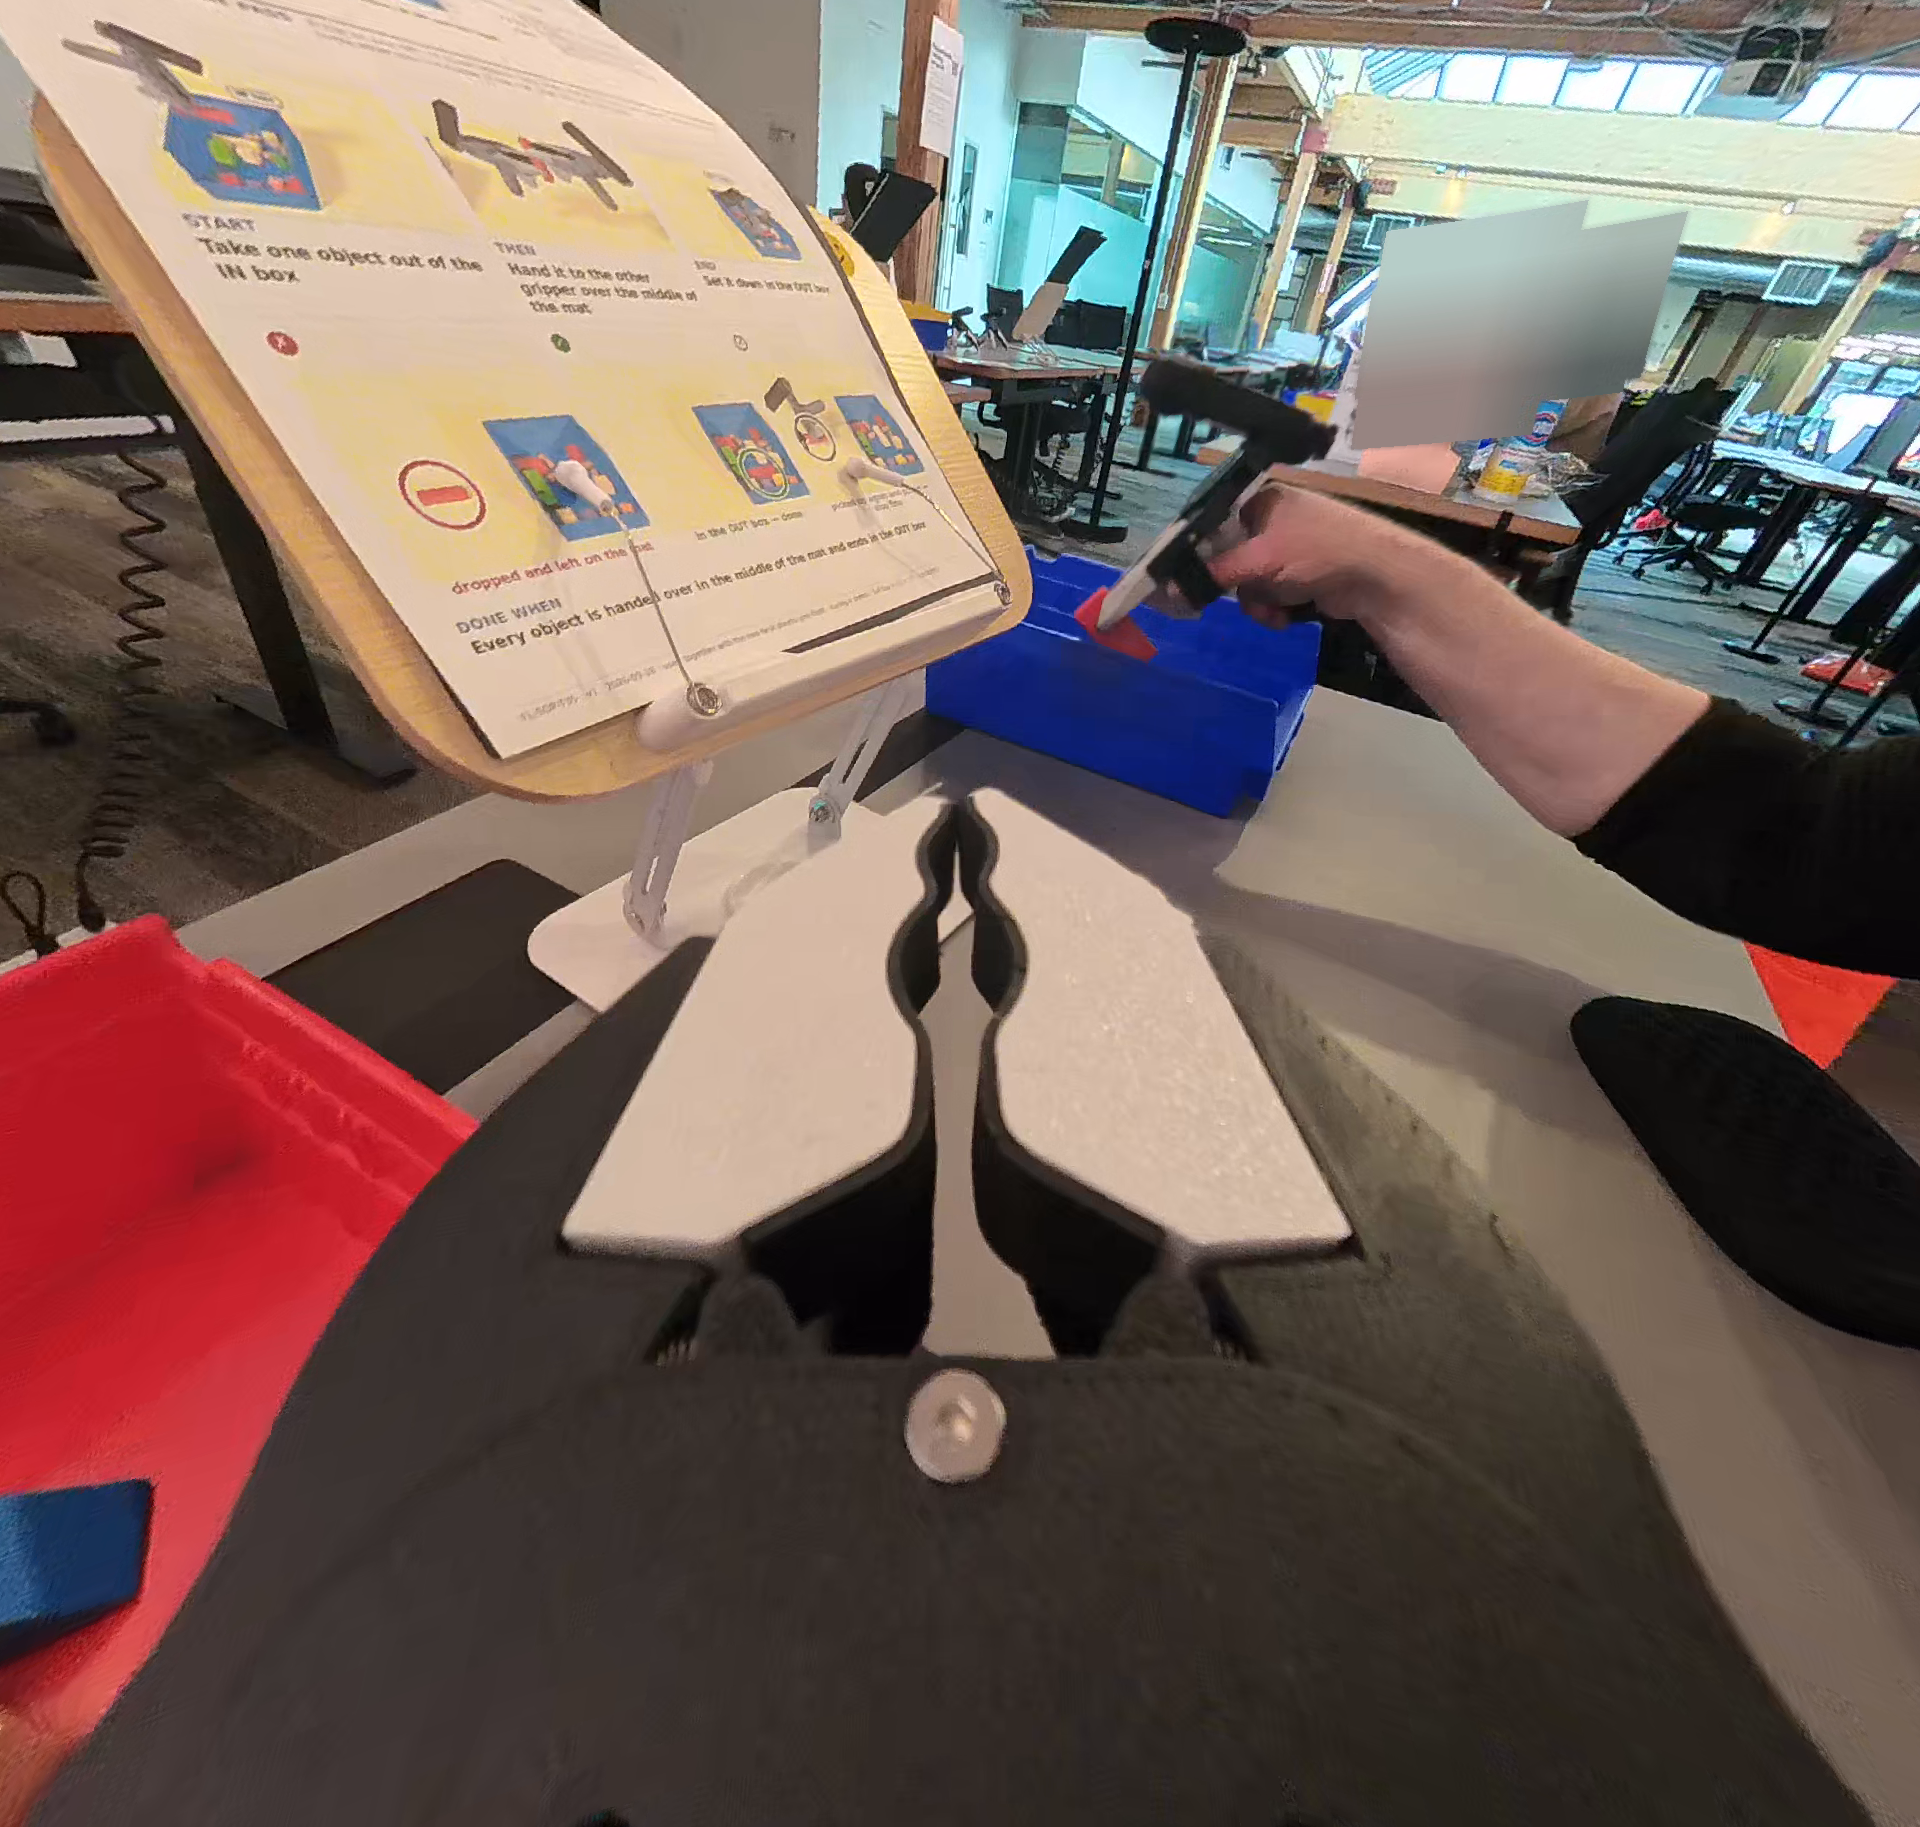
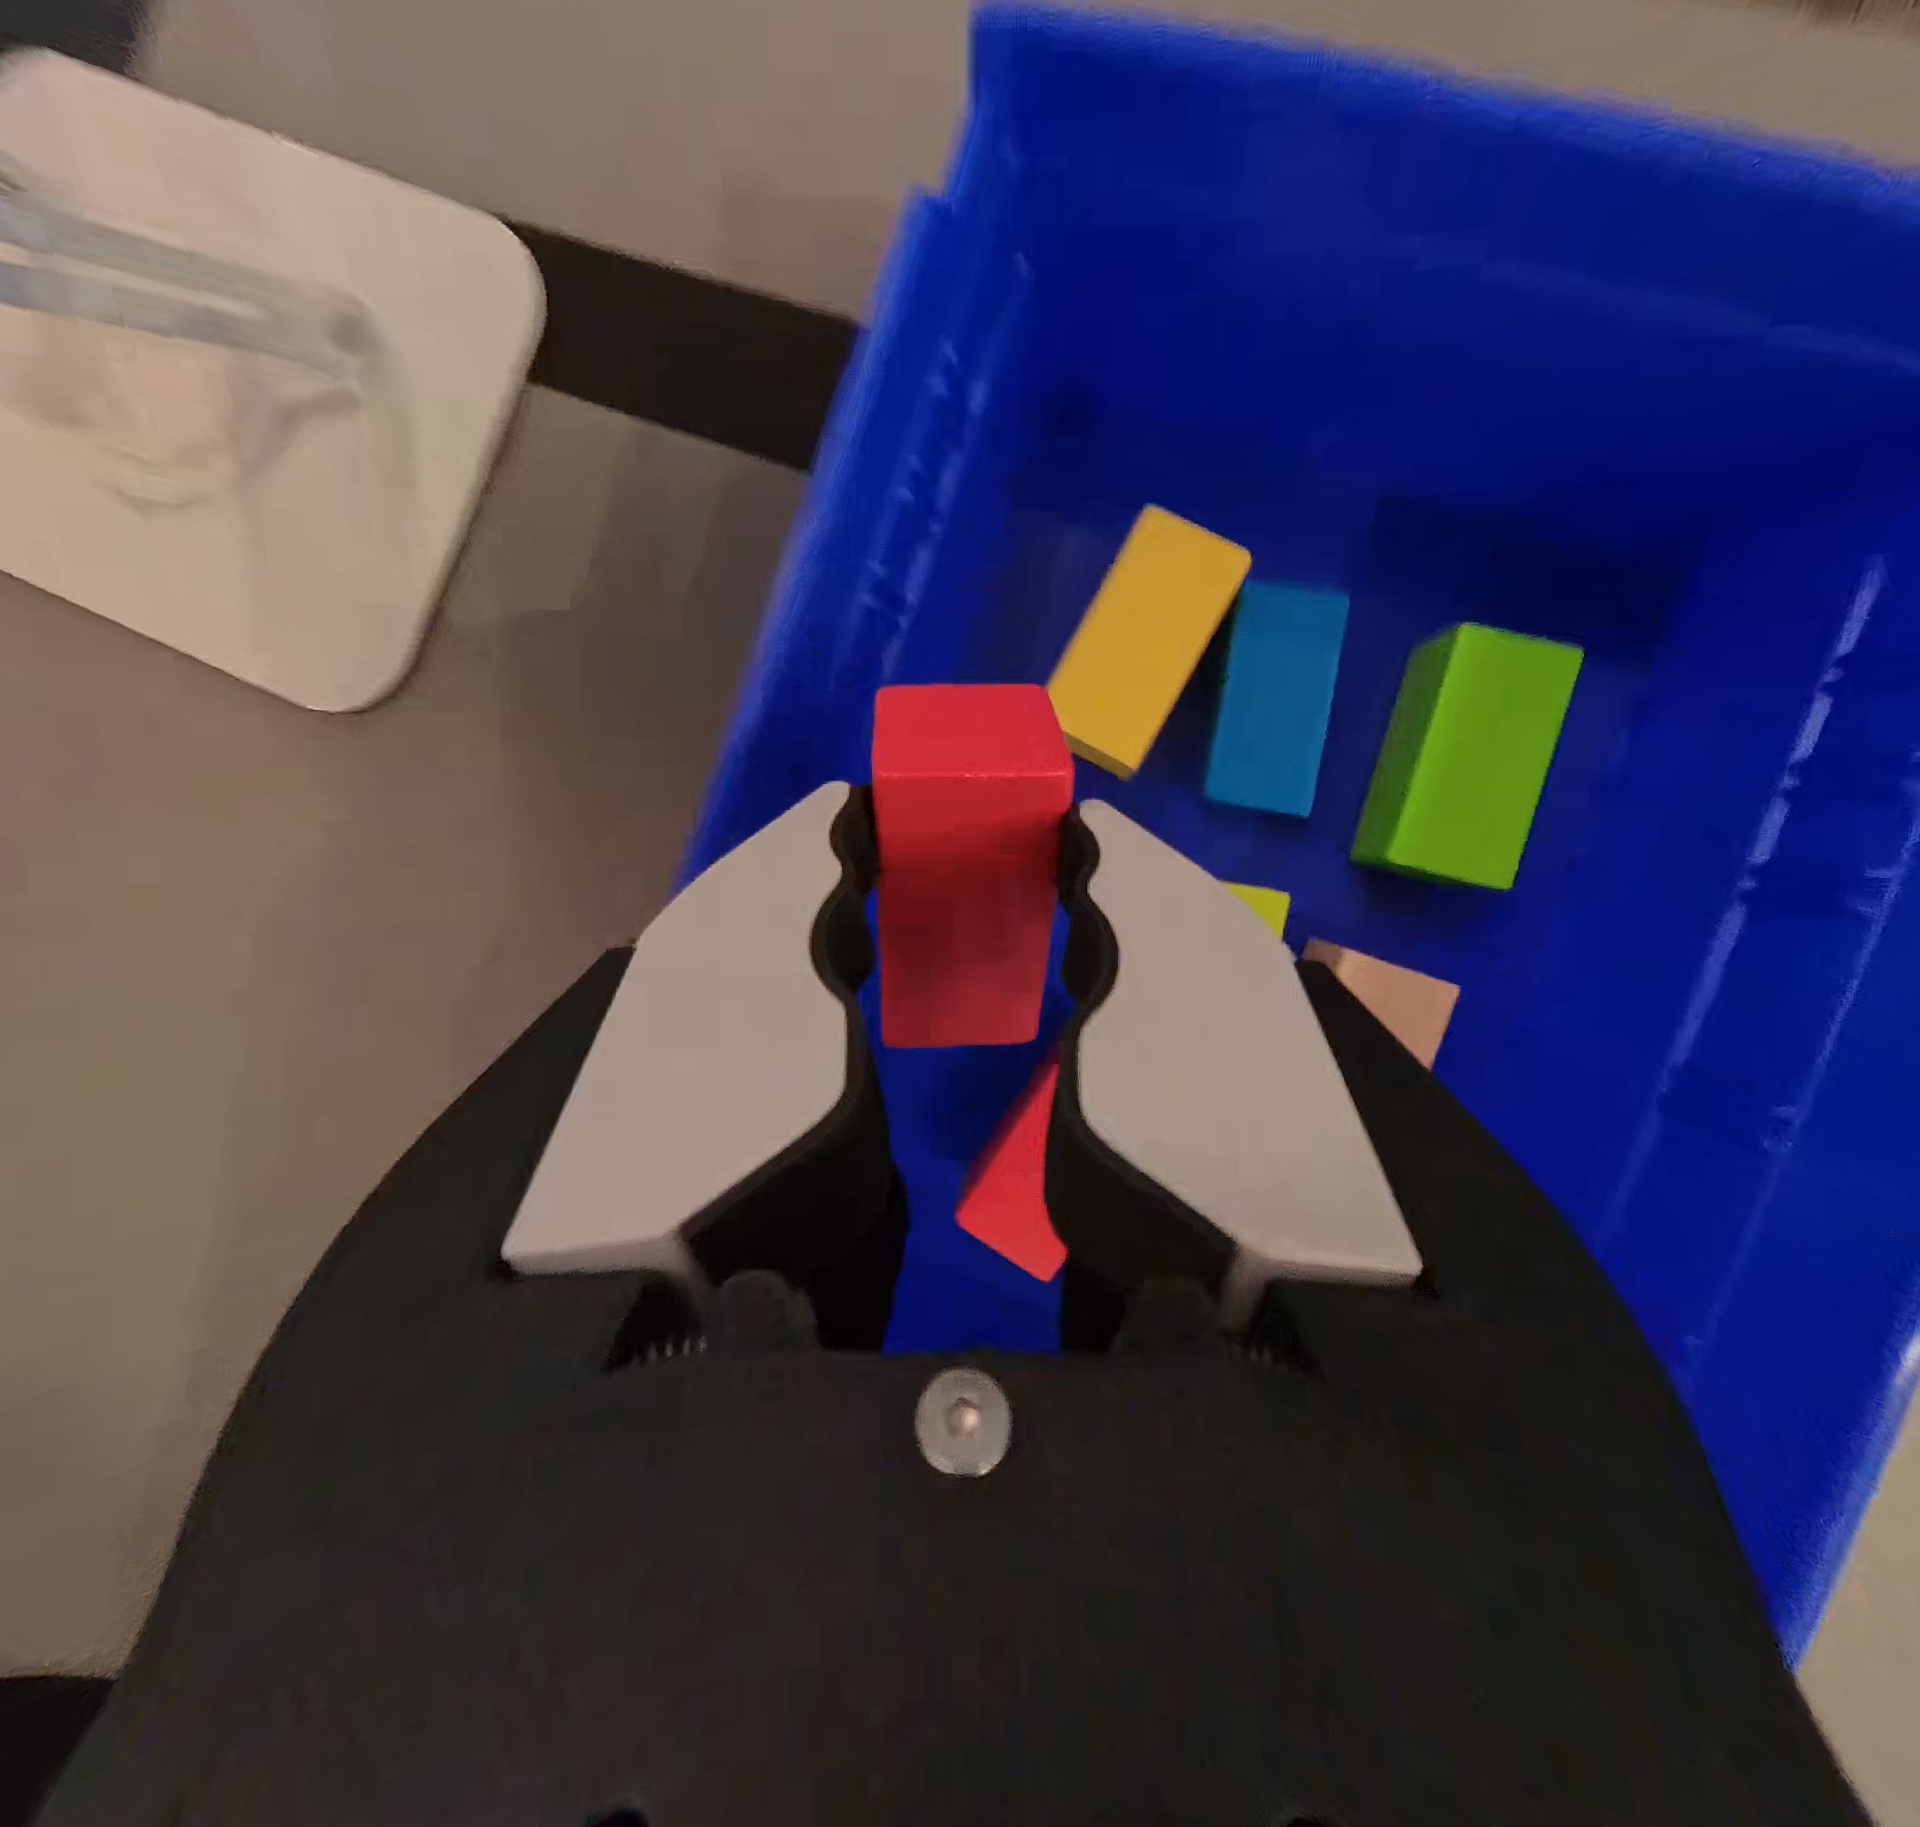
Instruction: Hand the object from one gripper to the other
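Note:
My right gripper (image 2: 966, 821) is shut on a red block (image 2: 966, 842), both pads pressed on its sides, over the near edge of the blue bin (image 2: 1455, 271). The left wrist view shows the same gripper (image 1: 1117, 619) holding the red block (image 1: 1122, 634) above the blue bin (image 1: 1122, 717). My left gripper (image 1: 956, 821) is shut with nothing between its fingertips, above the grey table (image 1: 1403, 842) in front of the instruction board's stand.
In the blue bin lie a yellow block (image 2: 1148, 634), a light blue block (image 2: 1273, 697), a green block (image 2: 1465, 754), a tan piece (image 2: 1392, 998) and a red wedge (image 2: 1013, 1185). A red bin (image 1: 187, 1154) sits at my left. The instruction board (image 1: 499, 343) stands behind, on its white base (image 2: 239, 385). The tips of one gripper are about 50 centimeters away from the tips of the other. My right tips are roughly 11 centimeters from the tan piece (image 2: 1392, 998).

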Demonstrator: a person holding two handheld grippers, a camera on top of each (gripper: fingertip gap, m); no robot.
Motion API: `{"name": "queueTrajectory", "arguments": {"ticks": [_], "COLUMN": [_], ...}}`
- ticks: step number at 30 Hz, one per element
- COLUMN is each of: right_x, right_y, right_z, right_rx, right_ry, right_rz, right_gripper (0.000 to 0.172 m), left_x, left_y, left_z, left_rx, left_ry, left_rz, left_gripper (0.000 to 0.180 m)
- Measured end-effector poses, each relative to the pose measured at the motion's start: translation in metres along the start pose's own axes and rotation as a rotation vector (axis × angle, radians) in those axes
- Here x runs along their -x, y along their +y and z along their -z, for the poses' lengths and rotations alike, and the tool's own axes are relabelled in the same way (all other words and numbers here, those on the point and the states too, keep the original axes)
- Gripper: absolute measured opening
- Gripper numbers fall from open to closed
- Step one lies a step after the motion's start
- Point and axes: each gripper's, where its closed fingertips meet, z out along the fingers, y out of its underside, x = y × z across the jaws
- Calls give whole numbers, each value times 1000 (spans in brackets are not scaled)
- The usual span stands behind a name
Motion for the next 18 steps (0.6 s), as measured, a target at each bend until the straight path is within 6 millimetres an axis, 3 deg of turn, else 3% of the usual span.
{"name": "queueTrajectory", "arguments": {"ticks": [8, 18], "right_x": [-26, -50], "right_y": [41, 41], "right_z": [-53, -61], "right_rx": [259, 309], "right_ry": [67, 194], "right_rz": [-60, -56], "right_gripper": [32, 31], "left_x": [4, 16], "left_y": [4, 10], "left_z": [10, 18], "left_rx": [18, 42], "left_ry": [-24, -58], "left_rz": [-2, 9], "left_gripper": [0, 2]}}
